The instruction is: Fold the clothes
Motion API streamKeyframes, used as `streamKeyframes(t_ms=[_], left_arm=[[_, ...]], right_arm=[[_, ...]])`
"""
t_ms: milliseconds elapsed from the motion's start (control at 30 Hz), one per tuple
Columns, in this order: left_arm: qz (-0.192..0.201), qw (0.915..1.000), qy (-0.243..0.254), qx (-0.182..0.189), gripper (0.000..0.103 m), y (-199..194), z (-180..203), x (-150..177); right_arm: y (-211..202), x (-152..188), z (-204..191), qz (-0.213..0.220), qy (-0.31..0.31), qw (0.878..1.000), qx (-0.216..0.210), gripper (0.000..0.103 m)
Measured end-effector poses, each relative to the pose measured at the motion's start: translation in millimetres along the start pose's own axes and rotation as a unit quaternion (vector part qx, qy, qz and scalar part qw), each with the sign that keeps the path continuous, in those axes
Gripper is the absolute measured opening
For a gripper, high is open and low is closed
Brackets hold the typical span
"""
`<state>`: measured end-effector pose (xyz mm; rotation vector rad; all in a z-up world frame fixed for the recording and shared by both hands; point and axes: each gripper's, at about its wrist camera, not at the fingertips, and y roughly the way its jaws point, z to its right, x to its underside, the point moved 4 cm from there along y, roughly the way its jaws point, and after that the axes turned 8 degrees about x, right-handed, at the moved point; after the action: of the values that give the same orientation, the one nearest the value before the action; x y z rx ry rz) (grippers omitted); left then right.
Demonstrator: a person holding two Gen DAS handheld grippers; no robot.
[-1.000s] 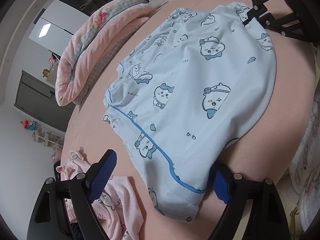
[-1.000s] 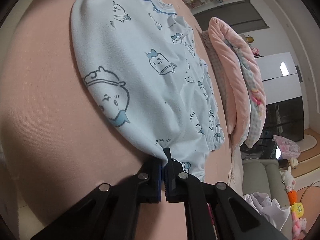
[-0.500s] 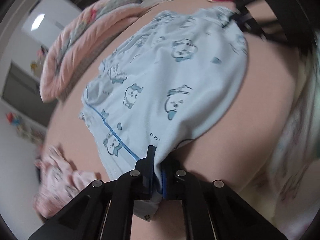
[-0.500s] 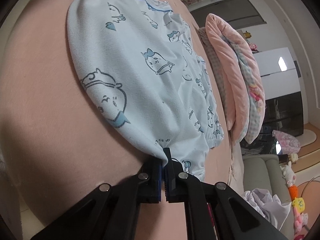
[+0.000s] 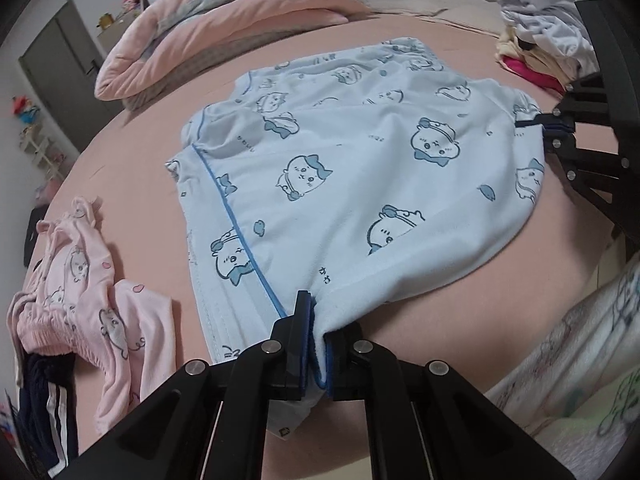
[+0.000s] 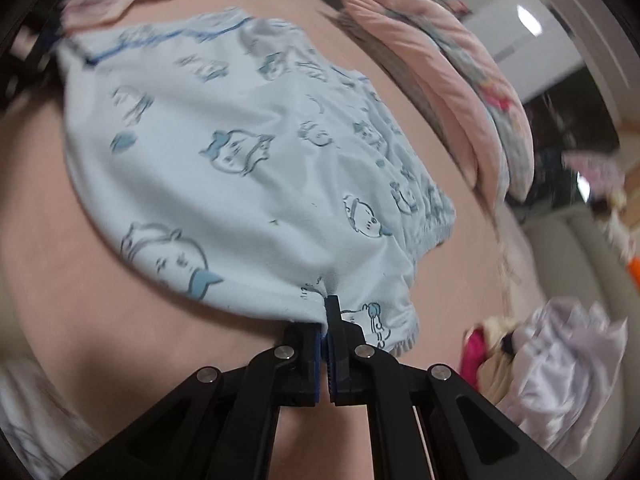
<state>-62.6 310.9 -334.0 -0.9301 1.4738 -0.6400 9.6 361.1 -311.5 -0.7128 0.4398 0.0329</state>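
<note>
**Blue pyjama top pinched at two corners on the bed**

The pale blue pyjama top (image 5: 352, 184) is spread on the pink bed sheet (image 5: 440, 344), and its near edge is gathered into the left claw (image 5: 314, 344), whose jaws are clamped tight on the cloth. The opposite corner is pinched by the right claw (image 6: 326, 340), likewise closed hard on the fabric; in the left wrist view that same claw is seen at the far right edge of the top (image 5: 554, 126). Between the two grips the near hem is drawn into a shallow curve, raised slightly off the sheet.

The tips of both claws are buried in the folds, so the cloth inside the jaws cannot be seen. The right wrist view is blurred, and the printed figures there are smeared. The left claw's arms at the top left of that view can hardly be made out. A small label at the hem is partly covered by the left claw.

The top is of soft, matte knit, printed with cartoon animals and edged with darker blue piping (image 5: 224, 196). A crumpled pink garment (image 5: 92, 304) with a similar print lies to the left, well apart. A folded pink quilt (image 5: 224, 28) is bunched along the far side of the bed, and a heap of white and pink clothes (image 5: 540, 40) sits at the far right corner.
</note>
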Motion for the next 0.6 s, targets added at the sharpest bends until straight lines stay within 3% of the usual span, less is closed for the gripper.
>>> streamKeyframes(t_ms=[200, 367, 600], left_arm=[[0.003, 0.9999, -0.005, -0.011, 0.004, -4, -4, -4], [0.014, 0.9995, -0.012, -0.024, 0.004, -17, -11, -12], [0.030, 0.9988, -0.012, -0.037, 0.004, -41, -19, -24]], right_arm=[[-15, 6, 12, 0.003, 0.062, 0.998, -0.019, 0.004], [-30, 6, 23, 0.024, 0.060, 0.998, 0.010, 0.002], [-44, -3, 43, 0.031, 0.075, 0.997, 0.008, 0.002]])
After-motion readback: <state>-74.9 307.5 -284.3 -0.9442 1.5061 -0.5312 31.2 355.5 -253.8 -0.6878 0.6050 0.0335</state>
